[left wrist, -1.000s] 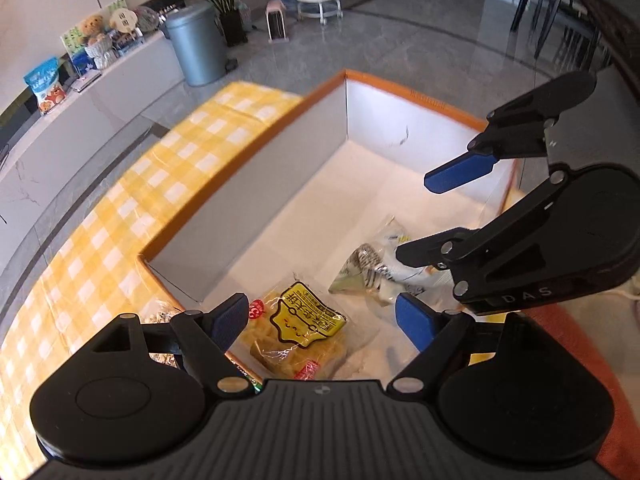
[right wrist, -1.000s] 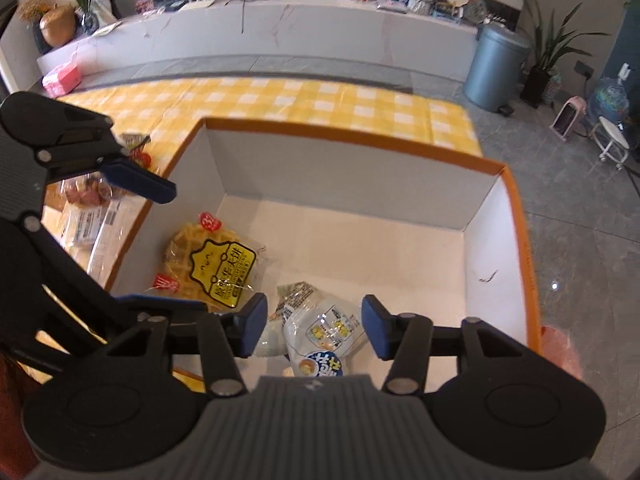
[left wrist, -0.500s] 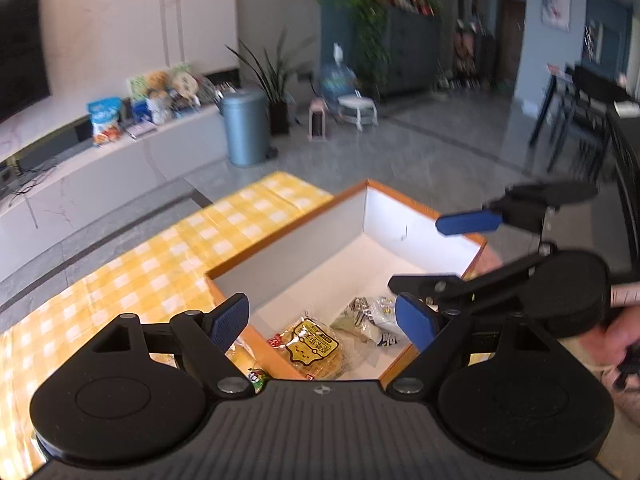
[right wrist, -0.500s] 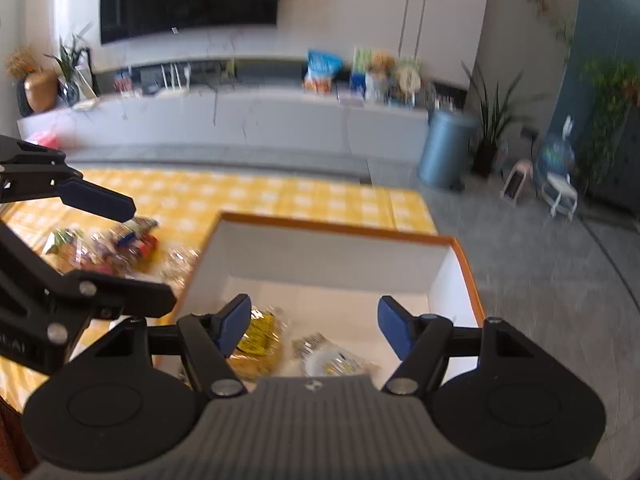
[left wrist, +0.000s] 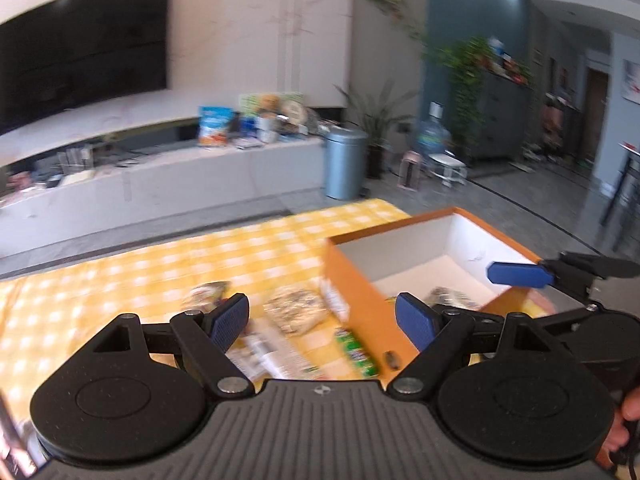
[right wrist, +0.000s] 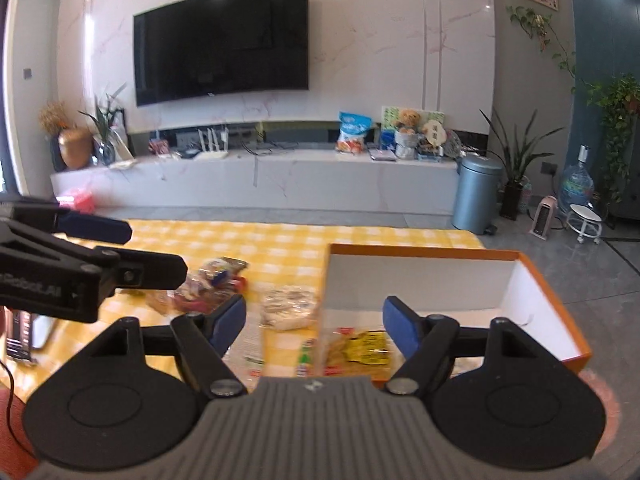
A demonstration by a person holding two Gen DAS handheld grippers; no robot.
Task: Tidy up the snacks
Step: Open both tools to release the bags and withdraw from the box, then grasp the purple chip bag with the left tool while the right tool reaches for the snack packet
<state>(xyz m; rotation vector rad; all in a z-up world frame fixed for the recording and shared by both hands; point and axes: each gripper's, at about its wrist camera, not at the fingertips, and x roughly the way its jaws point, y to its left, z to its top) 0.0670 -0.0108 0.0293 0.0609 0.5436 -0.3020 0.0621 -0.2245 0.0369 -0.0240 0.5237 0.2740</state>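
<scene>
Both the left gripper [left wrist: 322, 320] and right gripper [right wrist: 314, 322] are wide open and hold nothing, and the snacks [right wrist: 290, 306] lie on the tabletop [right wrist: 240, 240] just left of the box [right wrist: 420, 252], nearer the left one.

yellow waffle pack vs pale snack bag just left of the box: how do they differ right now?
The waffle pack lies inside the orange box; the pale snack bag lies outside it on the checked tablecloth. The waffle pack has a bright yellow label; the pale snack bag looks whitish and shows no label. Both lie flat, and neither open gripper, left or right, holds either.
</scene>
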